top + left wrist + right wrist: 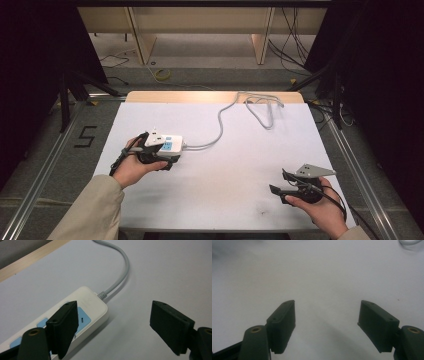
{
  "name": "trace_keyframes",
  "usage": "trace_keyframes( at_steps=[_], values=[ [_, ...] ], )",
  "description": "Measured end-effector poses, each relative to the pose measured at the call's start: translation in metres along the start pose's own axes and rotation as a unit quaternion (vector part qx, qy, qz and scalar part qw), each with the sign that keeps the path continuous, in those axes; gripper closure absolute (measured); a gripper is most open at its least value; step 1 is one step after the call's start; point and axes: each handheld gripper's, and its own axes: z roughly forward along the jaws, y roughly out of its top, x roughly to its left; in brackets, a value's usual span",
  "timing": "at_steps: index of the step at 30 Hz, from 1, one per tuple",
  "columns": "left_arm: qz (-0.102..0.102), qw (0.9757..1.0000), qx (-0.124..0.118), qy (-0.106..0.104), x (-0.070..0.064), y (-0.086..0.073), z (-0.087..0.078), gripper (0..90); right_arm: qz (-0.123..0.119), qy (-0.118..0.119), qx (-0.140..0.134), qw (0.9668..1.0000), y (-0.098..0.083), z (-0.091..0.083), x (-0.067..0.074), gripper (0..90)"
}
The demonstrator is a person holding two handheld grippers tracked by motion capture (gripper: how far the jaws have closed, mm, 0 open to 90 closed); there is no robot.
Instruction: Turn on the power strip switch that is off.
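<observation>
Strip (pixel 167 144), white with blue sockets, lies on the left part of the white table (pixel 240 165) in the high view. Its grey cord (pixel 220 120) runs from its right end toward the far edge and makes loops there. The left tool (pixel 162 159) is at the strip, held by the left hand (pixel 131 167), and part of the strip is hidden under it. The right tool (pixel 279 182) is well apart, near the right front corner, in the right hand (pixel 320 205), with its jaws spread over bare table.

In the left gripper view, the left tool (pixel 113 322) is released, jaws wide apart. One jaw stands over the strip (pixel 92 307) near its cord end; the other is over bare table. The cord (pixel 122 270) curves away upward.

In the right gripper view, the right tool (pixel 325 320) is also released, jaws apart above the table (pixel 319 277).
</observation>
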Motion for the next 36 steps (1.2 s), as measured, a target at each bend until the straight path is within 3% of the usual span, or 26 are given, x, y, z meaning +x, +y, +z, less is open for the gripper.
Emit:
trace_keyframes(
  at_steps=[22,36],
  values=[
    [0.018,0.9998,-0.005,-0.007,-0.018,-0.022,-0.014,22.5,0.003,-0.001,-0.003,1.0,-0.001,-0.001,-0.002,29.5],
    [0.008,0.9999,0.013,0.004,-0.016,-0.05,-0.026,22.4,0.004,0.0,-0.005,1.0,-0.002,-0.002,-0.003,28.6]
  ],
)
